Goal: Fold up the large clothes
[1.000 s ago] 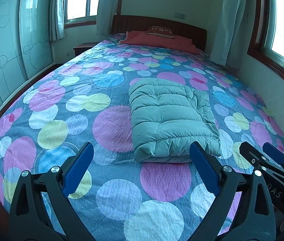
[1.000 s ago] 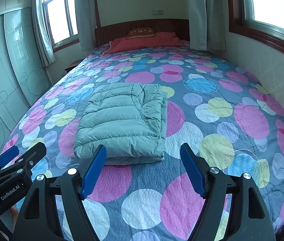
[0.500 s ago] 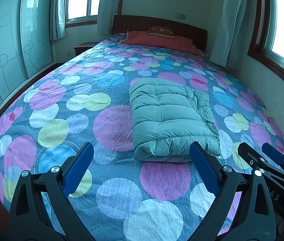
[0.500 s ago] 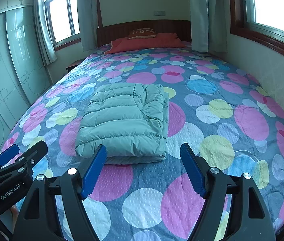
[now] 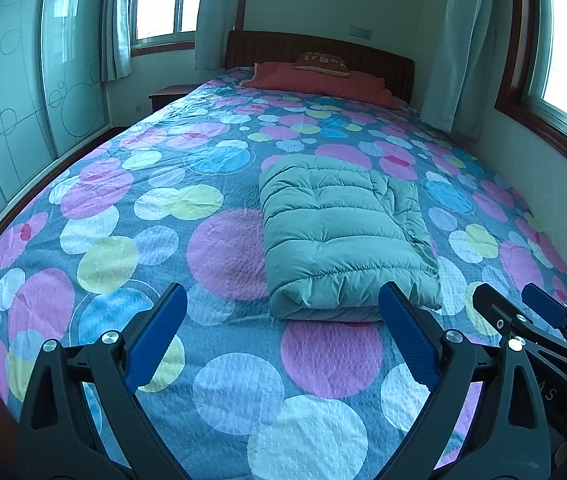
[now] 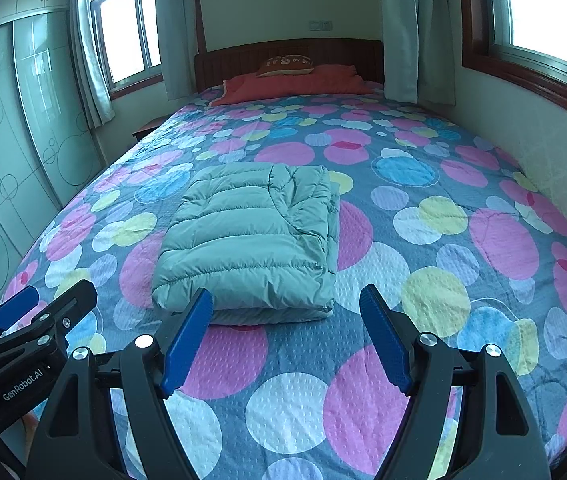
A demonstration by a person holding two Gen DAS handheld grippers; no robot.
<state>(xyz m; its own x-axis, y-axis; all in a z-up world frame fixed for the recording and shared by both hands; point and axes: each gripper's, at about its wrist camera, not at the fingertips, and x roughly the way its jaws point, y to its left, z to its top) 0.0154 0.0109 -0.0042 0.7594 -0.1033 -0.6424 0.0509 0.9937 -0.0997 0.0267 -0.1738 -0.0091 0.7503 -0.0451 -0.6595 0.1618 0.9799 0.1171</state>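
Note:
A pale green puffer jacket point(image 5: 339, 236) lies folded into a thick rectangle on the bed point(image 5: 163, 208); it also shows in the right wrist view point(image 6: 251, 236). My left gripper point(image 5: 283, 300) is open and empty, held over the foot of the bed just short of the jacket's near edge. My right gripper point(image 6: 285, 300) is open and empty, also just short of that edge. Each gripper shows at the side of the other's view, the right one point(image 5: 523, 312) and the left one point(image 6: 47, 300).
The bed has a blue cover with coloured circles point(image 6: 435, 216). A red quilt and a pillow point(image 5: 323, 76) lie by the wooden headboard. A wall with a window point(image 6: 523, 92) runs along the right side, a glass wardrobe point(image 5: 11, 112) on the left.
Both views have risen and pulled back very slightly. The jacket has not moved and both grippers stay open.

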